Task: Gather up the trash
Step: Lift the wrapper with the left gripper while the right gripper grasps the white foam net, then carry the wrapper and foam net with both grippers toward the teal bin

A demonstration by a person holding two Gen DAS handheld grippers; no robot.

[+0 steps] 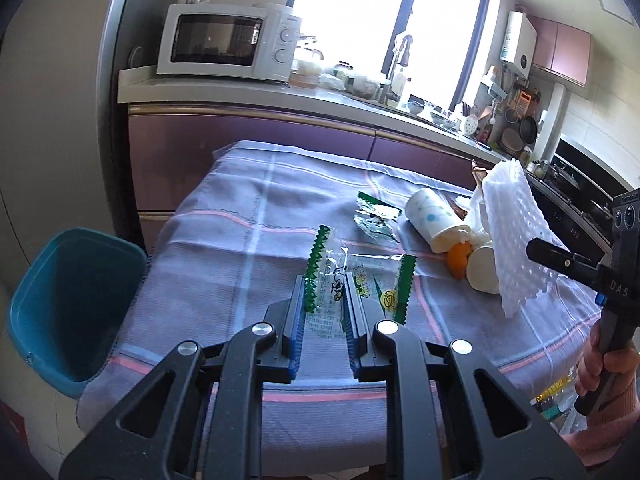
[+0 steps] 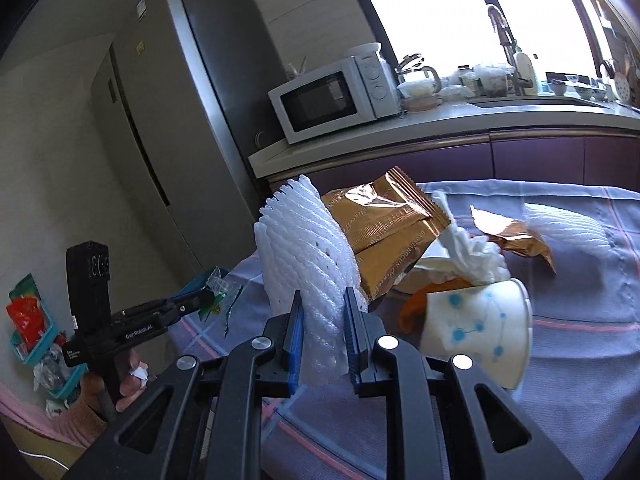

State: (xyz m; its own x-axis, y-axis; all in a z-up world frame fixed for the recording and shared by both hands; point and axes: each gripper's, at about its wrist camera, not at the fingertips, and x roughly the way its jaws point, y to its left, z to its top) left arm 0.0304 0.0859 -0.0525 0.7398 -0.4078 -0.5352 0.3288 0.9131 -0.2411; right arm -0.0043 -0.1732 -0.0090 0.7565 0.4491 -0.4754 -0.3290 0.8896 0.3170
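Slippage is your main risk: your right hand-held gripper (image 2: 322, 300) pinches only the foam net's (image 2: 304, 240) limp lower edge, and your left hand-held gripper (image 1: 323, 286) nips a slick clear wrapper (image 1: 340, 280); either could drop short of the blue bin (image 1: 76, 300) beside the desk (image 1: 224, 240). Cups (image 1: 434, 216), tissue and gold wrappers (image 2: 384, 228) litter its checked cloth, in a sunlit kitchen with microwave (image 1: 228, 42).

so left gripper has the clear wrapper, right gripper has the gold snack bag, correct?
Not quite. The left gripper does hold the clear wrapper, but the right gripper holds the white foam net, not the gold snack bag, per the right wrist view.
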